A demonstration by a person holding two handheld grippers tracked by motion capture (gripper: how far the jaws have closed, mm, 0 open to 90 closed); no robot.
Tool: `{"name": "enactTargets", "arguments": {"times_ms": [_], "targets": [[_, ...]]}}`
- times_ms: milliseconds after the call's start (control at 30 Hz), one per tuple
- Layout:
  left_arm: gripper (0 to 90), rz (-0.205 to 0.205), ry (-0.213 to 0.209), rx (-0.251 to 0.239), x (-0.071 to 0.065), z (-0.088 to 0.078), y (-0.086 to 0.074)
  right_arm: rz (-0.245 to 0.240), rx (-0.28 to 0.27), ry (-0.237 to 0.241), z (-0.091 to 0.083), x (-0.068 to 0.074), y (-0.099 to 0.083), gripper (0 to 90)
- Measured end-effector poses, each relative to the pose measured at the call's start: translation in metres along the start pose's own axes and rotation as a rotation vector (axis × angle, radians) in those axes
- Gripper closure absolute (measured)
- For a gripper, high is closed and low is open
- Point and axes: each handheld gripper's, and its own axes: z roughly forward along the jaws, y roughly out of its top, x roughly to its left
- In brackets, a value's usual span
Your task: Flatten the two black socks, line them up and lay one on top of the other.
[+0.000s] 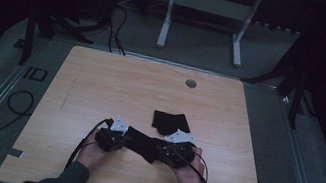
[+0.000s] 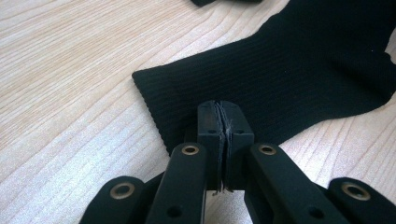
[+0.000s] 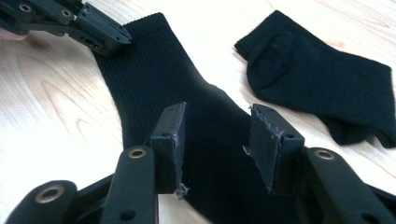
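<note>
The work looks barely under way; one black sock (image 3: pixel 187 121) lies flat near the table's (image 1: pixel 101 85) front edge between the two hands, a second sock (image 3: pixel 322 88) just beyond it; the left gripper (image 2: pixel 225 126) is pinched tight on the near sock's cuff end; the right gripper (image 3: pixel 215 140) stands half open over its other end, gripping nothing; pairing or folding remains undone
</note>
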Motion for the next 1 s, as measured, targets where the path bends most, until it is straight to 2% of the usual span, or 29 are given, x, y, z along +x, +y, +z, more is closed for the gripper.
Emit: {"name": "enactTargets", "arguments": {"times_ms": [167, 367, 533, 600, 700, 767, 900, 1000], "targets": [[88.3, 0.0, 0.001, -0.002, 0.0, 0.0, 0.0, -0.005, 0.007, -0.015, 0.008, -0.003, 0.004, 57.8], [88.2, -0.001, 0.002, -0.004, 0.0, 0.0, 0.0, 0.012, 0.018, -0.041, 0.023, -0.016, 0.015, 60.0], [88.2, 0.003, 0.003, -0.002, 0.0, 0.0, 0.0, -0.008, 0.03, -0.062, 0.035, -0.02, 0.027, 59.9], [88.2, 0.003, 0.001, -0.002, 0.0, 0.0, 0.0, -0.01, 0.047, -0.073, 0.049, -0.025, 0.041, 59.7], [88.1, 0.003, 0.0, -0.002, 0.0, 0.0, 0.0, -0.007, 0.057, -0.07, 0.053, -0.026, 0.044, 59.7], [88.0, 0.002, -0.002, -0.002, 0.0, 0.0, 0.0, 0.001, 0.09, -0.061, 0.065, -0.028, 0.051, 59.3], [87.9, 0.005, -0.001, -0.001, 0.0, 0.0, 0.0, 0.011, 0.143, -0.089, 0.077, -0.031, 0.054, 59.7], [87.9, 0.001, -0.002, -0.003, 0.0, 0.0, 0.0, 0.025, 0.176, -0.086, 0.083, -0.033, 0.054, 64.4]]}}
